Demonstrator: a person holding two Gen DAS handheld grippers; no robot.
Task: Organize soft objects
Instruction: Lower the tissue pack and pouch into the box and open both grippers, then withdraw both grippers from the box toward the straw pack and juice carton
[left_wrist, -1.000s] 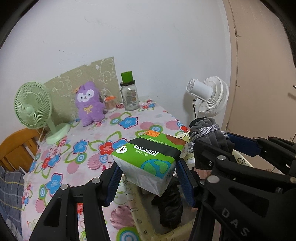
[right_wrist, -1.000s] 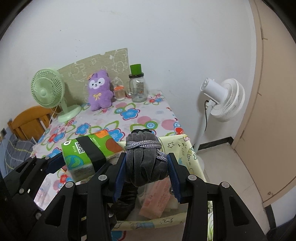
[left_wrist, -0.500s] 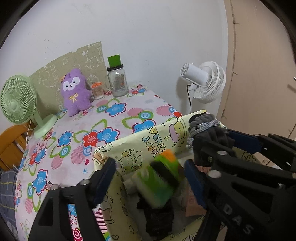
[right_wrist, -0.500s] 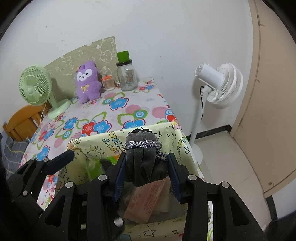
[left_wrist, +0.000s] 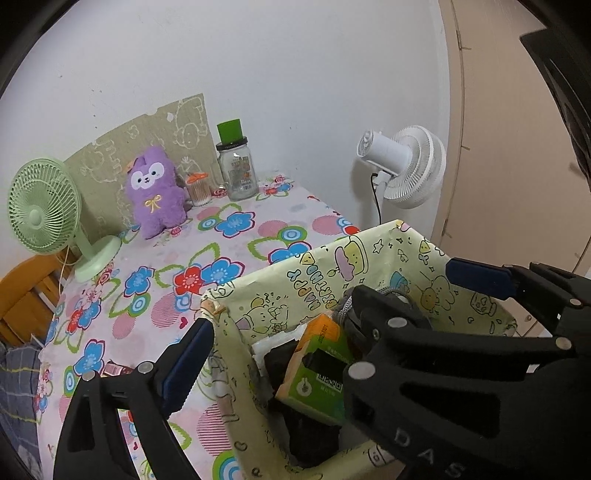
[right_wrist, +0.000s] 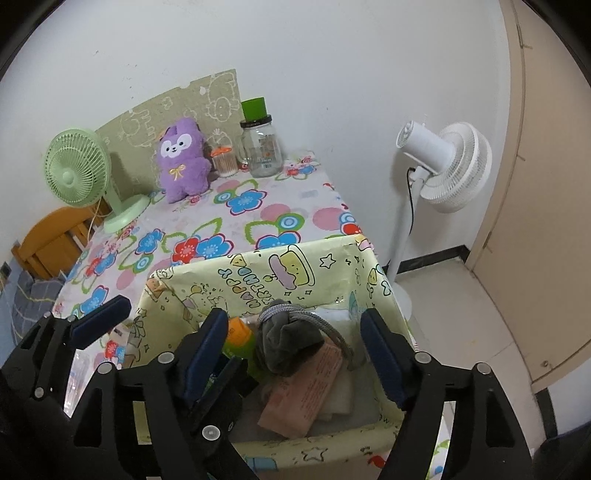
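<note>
A pale yellow cartoon-print storage box (left_wrist: 332, 266) (right_wrist: 258, 269) stands at the table's near right corner. The green and orange tissue pack (left_wrist: 317, 373) (right_wrist: 236, 343) lies tilted inside it. The grey rolled cloth tied with a cord (right_wrist: 288, 339) (left_wrist: 345, 308) lies inside too, on a pink packet (right_wrist: 306, 391). My left gripper (left_wrist: 295, 354) is open and empty above the box. My right gripper (right_wrist: 295, 347) is open and empty, its jaws either side of the grey cloth.
On the floral tablecloth (left_wrist: 229, 243) at the back stand a purple plush (left_wrist: 155, 192) (right_wrist: 183, 158), a green desk fan (left_wrist: 44, 210), a glass jar with a green lid (left_wrist: 236, 170) and a small orange-lidded pot (left_wrist: 197, 188). A white standing fan (right_wrist: 443, 166) is right of the table.
My left gripper opened and the tissue pack dropped into the box. My right gripper then opened and the grey cloth fell in. Both grippers moved over the box.
</note>
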